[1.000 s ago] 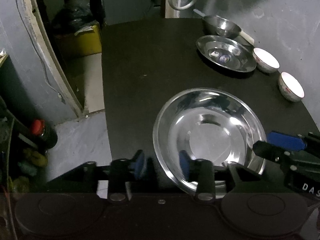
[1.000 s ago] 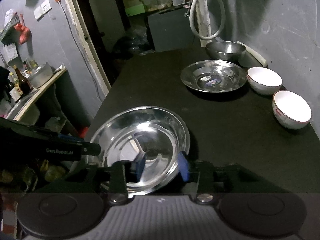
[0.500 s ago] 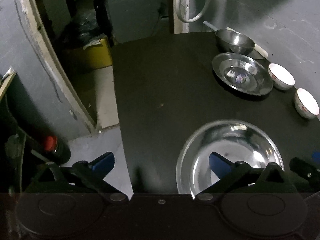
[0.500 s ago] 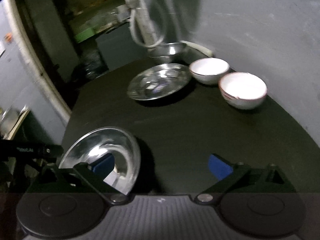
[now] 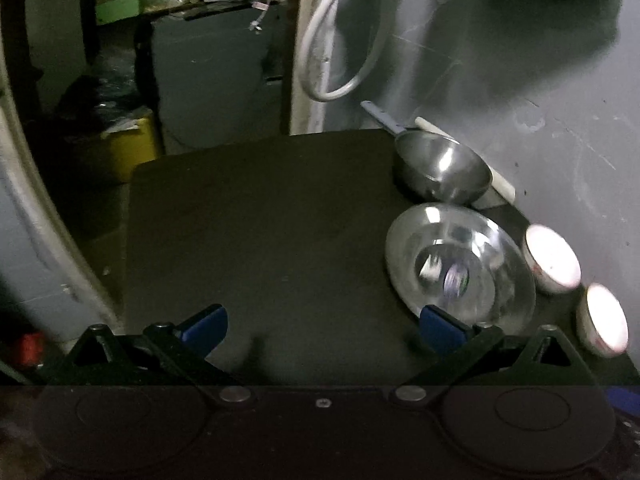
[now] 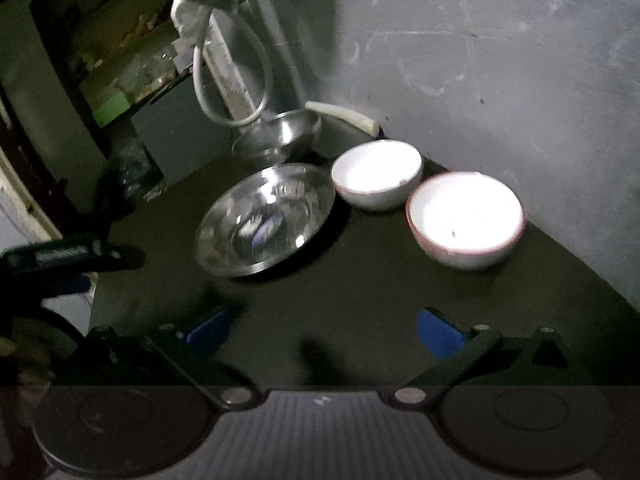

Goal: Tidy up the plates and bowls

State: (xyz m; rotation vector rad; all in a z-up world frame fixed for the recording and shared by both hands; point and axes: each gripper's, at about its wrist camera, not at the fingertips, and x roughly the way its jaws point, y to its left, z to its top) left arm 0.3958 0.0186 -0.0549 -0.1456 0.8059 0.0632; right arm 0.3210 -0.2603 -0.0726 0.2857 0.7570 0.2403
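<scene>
1. Nearest to me, my left gripper (image 5: 320, 330) hangs over bare black table (image 5: 260, 220) with its blue pads spread wide and nothing between them.
2. My right gripper (image 6: 322, 334) is likewise spread wide and empty, above the same dark surface and short of the dishes.
3. Next out is the steel plate (image 6: 266, 218), lying flat; in the left view its near edge sits just behind my right-hand pad.
4. Right of it stand two white bowls, the near bowl (image 6: 466, 218) and the far bowl (image 6: 378, 178), close together but apart as far as I can tell.
5. Farthest, against the grey wall, sits a steel bowl (image 6: 280, 134) with a handle.
6. I judge the step in hand is reaching for one of the white bowls to nest it in the other. I would bring the right gripper low over the near bowl's rim, one pad inside and one outside, close firmly since glazed ware looks slippery, then lift straight before moving sideways.
7. Writing: the left gripper's body shows a pale label in the right view, too blurred to read. I see no other legible marks.
</scene>
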